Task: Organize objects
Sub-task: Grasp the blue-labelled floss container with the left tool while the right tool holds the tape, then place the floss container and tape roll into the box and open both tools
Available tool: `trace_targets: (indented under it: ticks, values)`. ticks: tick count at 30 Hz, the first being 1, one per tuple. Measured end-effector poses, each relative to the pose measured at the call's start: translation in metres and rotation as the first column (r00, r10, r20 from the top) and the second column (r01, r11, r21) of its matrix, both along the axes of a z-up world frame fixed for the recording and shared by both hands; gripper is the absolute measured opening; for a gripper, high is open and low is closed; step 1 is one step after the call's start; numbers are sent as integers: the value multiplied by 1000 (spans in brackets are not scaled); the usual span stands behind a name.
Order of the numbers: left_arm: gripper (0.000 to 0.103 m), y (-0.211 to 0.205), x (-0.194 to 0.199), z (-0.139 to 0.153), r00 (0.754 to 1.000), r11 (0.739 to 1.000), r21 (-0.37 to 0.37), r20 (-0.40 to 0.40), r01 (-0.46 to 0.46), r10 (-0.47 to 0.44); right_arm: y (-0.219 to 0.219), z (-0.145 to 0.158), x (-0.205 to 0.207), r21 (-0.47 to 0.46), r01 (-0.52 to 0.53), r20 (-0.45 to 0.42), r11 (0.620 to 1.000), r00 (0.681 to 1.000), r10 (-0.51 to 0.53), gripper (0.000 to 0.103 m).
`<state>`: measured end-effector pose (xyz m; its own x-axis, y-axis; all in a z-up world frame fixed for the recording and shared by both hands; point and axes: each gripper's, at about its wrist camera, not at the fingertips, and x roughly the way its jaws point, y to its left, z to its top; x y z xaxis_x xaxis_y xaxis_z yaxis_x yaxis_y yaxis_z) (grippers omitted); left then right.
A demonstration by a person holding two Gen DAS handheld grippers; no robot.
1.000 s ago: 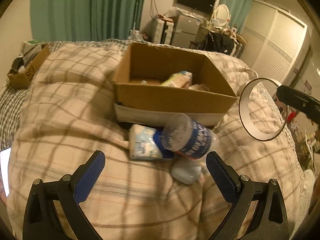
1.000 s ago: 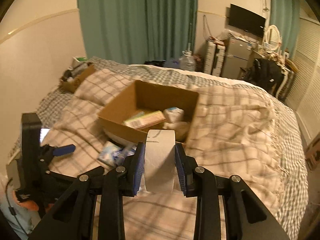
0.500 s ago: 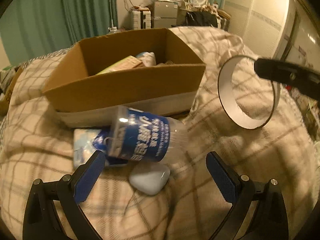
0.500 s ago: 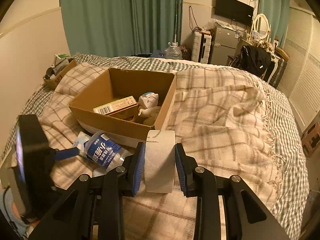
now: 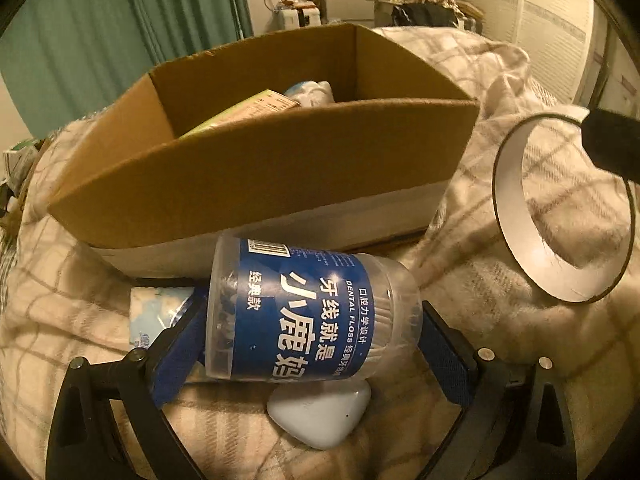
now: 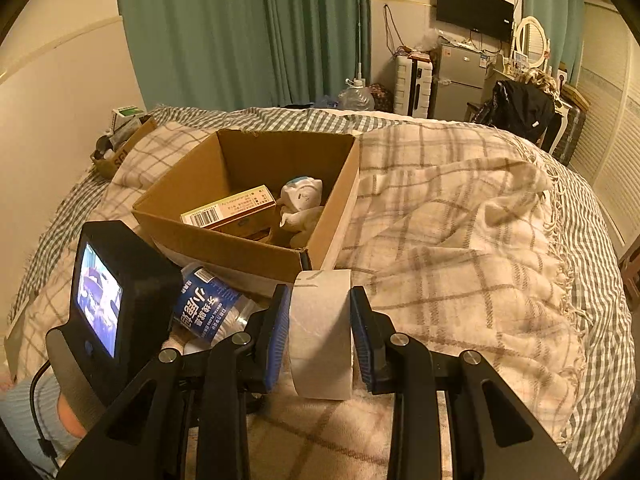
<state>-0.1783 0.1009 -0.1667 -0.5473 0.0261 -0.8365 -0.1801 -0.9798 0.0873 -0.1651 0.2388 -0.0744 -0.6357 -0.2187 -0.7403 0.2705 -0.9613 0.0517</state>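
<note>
Item: cardboard box (image 6: 256,248) on plaid blanket (image 6: 460,248), holding a carton and soft toy; near it lies dental-floss jar (image 5: 312,312), on its side between the pads of left gripper (image 5: 308,344), apparently touching, though firm grip is uncertain. Right gripper (image 6: 320,336) is clamped on tape roll (image 6: 322,332), right of the box. Risk: the smooth round jar could roll or slip out over the pebble-like white case (image 5: 320,416) beneath.

Blue-labelled floss jar (image 5: 312,316), plaid blanket (image 6: 460,240)
</note>
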Motion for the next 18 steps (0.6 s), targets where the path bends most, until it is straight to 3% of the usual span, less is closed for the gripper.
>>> trace_targets:
  ticks: [4, 18]
  values:
    - [99, -2, 13, 11, 1000, 1000, 8, -25, 15, -15, -1, 3, 4, 7, 6, -7, 1000, 1000, -6, 29]
    - [96, -36, 46, 91, 994, 982, 189, -112, 8, 13, -21, 46, 39, 58, -1, -99, 998, 995, 7, 29]
